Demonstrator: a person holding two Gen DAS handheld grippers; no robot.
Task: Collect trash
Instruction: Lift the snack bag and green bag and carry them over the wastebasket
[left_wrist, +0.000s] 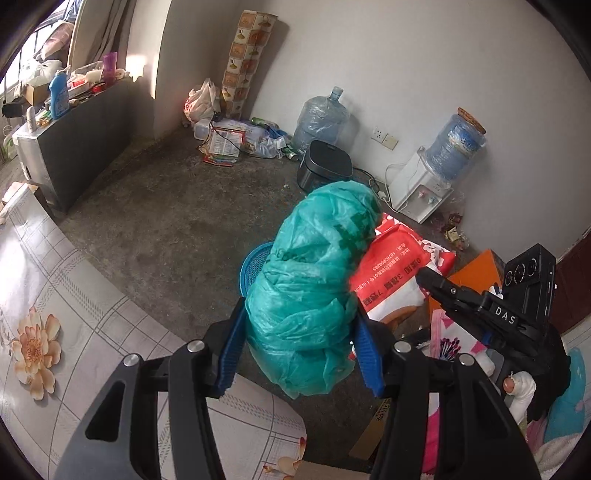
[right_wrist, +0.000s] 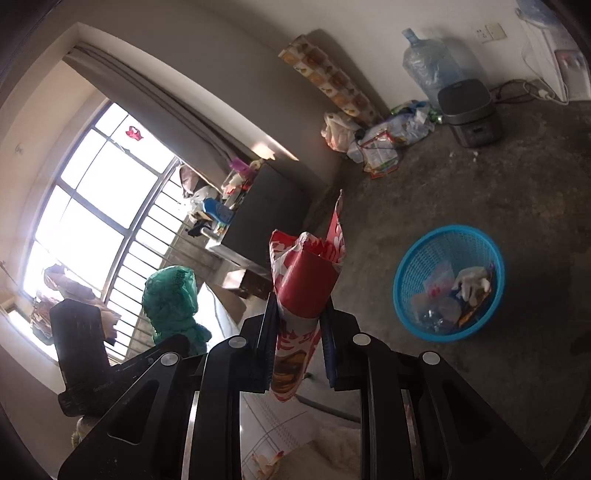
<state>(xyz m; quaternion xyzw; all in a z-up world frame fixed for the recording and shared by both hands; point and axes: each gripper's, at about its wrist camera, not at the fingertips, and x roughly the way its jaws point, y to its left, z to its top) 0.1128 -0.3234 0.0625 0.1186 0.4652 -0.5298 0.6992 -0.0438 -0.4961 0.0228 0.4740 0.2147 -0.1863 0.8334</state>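
With the left gripper (left_wrist: 301, 352) clamped on a bulging green plastic bag (left_wrist: 314, 280) and the right gripper (right_wrist: 297, 354) pinching a red wrapper (right_wrist: 308, 284), either could miss the blue basket (right_wrist: 406, 295) (ahead and right of the right gripper) if released early.

Daylight floods in through the barred window (right_wrist: 92, 229), blown out to white glare; walls beside it fall into dim shadow. Both fisheye views bend strongly toward dark, vignetted edges, with centres sharp.
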